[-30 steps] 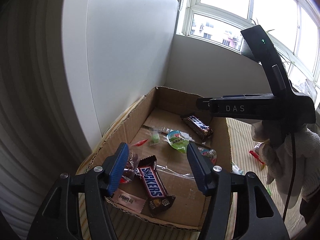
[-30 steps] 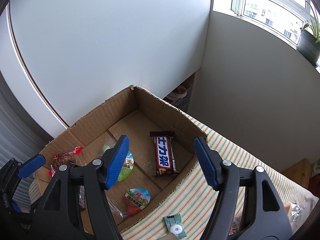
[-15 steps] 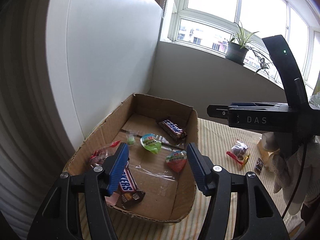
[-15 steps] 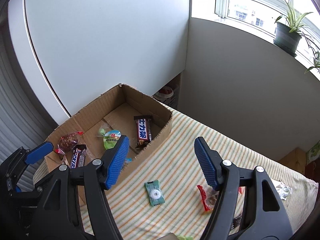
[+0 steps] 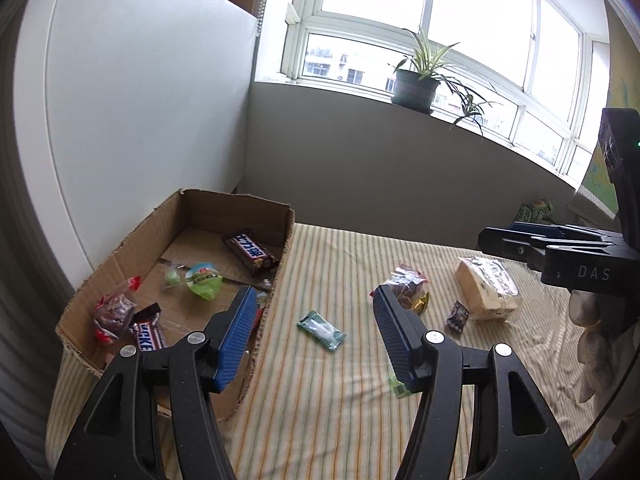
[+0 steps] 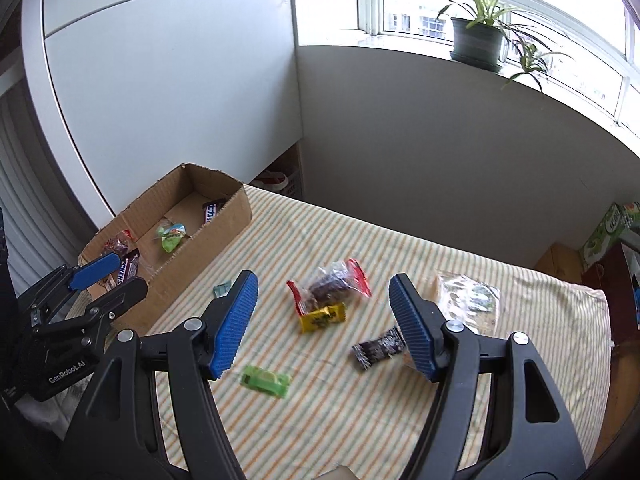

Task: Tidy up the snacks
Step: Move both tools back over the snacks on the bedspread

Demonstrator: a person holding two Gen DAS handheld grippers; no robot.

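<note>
A cardboard box (image 5: pixel 280 268) (image 6: pixel 224 220) at the left of the striped cloth holds Snickers bars (image 5: pixel 250 250), a green jelly cup (image 5: pixel 204 280) and a red-ended candy bag (image 5: pixel 114 312). Loose on the cloth lie a green mint packet (image 5: pixel 322 330), a clear bag of dark sweets (image 6: pixel 330 288), a yellow candy (image 6: pixel 322 318), a dark small wrapper (image 6: pixel 378 348), a lime green packet (image 6: pixel 266 380) and a bread pack (image 6: pixel 468 300). My left gripper (image 5: pixel 314 336) is open and empty above the box's right wall. My right gripper (image 6: pixel 324 324) is open and empty above the loose snacks.
The striped cloth (image 6: pixel 400 400) covers the table. A white cabinet (image 6: pixel 180 100) and a grey wall stand behind the box. A potted plant (image 6: pixel 476 40) sits on the window sill. Green boxes (image 6: pixel 604 236) stand at the far right.
Both grippers have pulled back and swung right, away from the box and toward the loose snacks on the cloth. Both stayed open and empty.
</note>
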